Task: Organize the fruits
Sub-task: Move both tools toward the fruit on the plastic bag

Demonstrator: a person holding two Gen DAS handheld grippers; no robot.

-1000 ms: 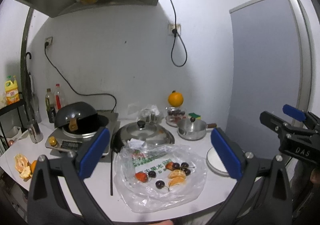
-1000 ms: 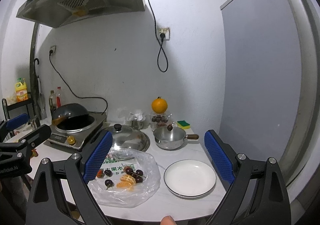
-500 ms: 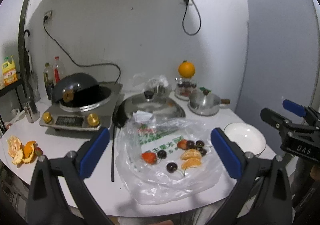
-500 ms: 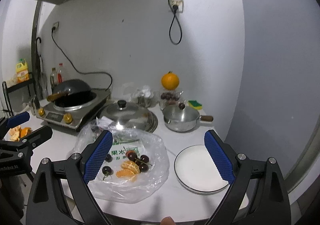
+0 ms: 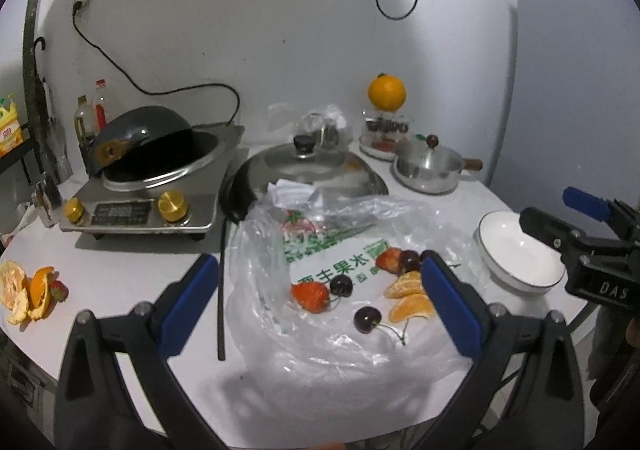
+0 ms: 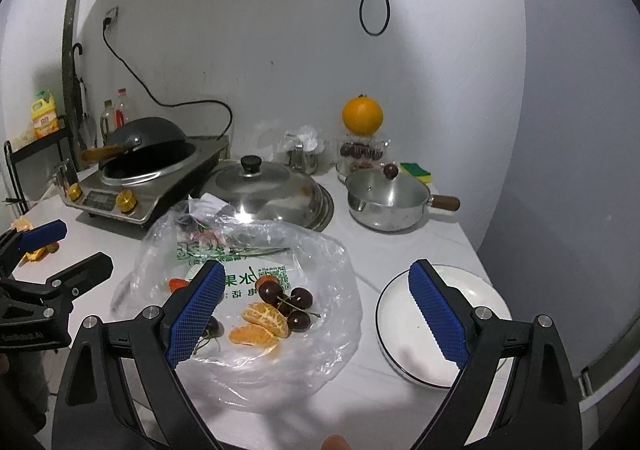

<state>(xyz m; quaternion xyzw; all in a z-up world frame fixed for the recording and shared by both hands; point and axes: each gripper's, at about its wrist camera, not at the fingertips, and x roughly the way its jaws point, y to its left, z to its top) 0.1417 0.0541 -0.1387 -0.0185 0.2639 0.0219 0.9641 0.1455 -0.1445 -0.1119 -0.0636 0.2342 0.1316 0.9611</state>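
Left wrist view first: the left gripper [image 5: 320, 302] has its jaws spread wide and holds nothing, hanging above the near side of a clear plastic bag [image 5: 344, 334] that lies flattened on the white counter [image 5: 132, 274]. Between those jaws sit a strawberry [image 5: 310, 297], two dark cherries [image 5: 367, 320] and a couple of peeled orange segments [image 5: 412, 308]; a second strawberry and more cherries lie just behind, partly hidden by the right-hand jaw. From the other side, the right gripper [image 6: 316, 310] is equally wide open and empty, poised over the same fruit, with the cluster of cherries [image 6: 286, 300] and orange segments [image 6: 264, 318] in its gap.

Just right of the bag is a white plate [image 6: 400, 330], bare as far as I can see, so I'd judge the sorting hasn't begun: every piece is still on the bag and none on the plate. All the picking and placing is left, probably one piece at a time.

Further out, a small steel pot [image 6: 386, 202] and a domed lid [image 6: 260, 190] stand behind the bag, a whole orange [image 6: 362, 116] perches on a jar by the wall, and a wok rests on the cooker [image 6: 136, 186] to the left. Orange peel [image 5: 24, 296] with another strawberry lies at the far left edge of the counter.
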